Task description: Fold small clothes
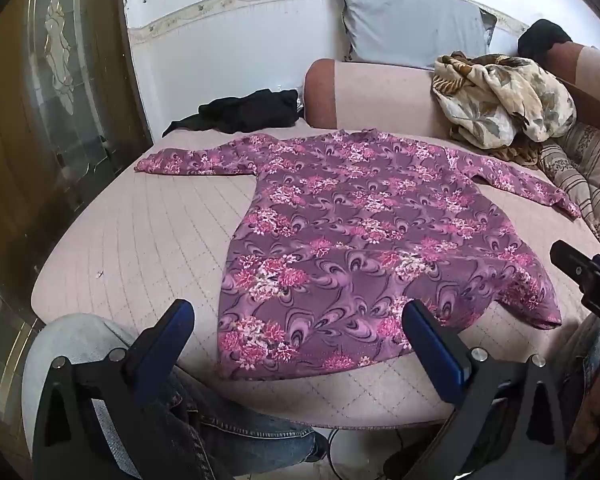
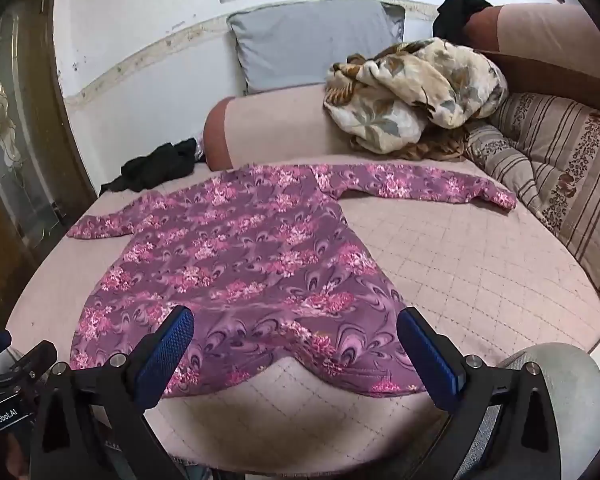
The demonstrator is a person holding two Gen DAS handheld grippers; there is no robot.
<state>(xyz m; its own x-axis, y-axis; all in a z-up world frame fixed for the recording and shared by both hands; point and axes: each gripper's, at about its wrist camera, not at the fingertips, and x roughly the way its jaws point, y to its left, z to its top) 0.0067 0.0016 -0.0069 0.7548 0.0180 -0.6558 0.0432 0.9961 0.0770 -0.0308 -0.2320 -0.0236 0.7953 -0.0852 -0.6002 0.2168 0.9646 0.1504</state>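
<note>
A purple long-sleeved garment with pink flowers lies spread flat on the pink quilted bed, collar toward the far bolster, both sleeves stretched out sideways. My left gripper hovers open over the near left part of the hem, nothing between its blue pads. Over the hem's near right part my right gripper is likewise open and holds nothing. The right gripper's body shows at the right edge of the left wrist view, and the left gripper's body shows at the lower left of the right wrist view.
A crumpled black garment lies at the far left of the bed. A pink bolster, a grey pillow, a floral blanket heap and striped cushions line the back and right. Jeans-clad knees sit at the near edge.
</note>
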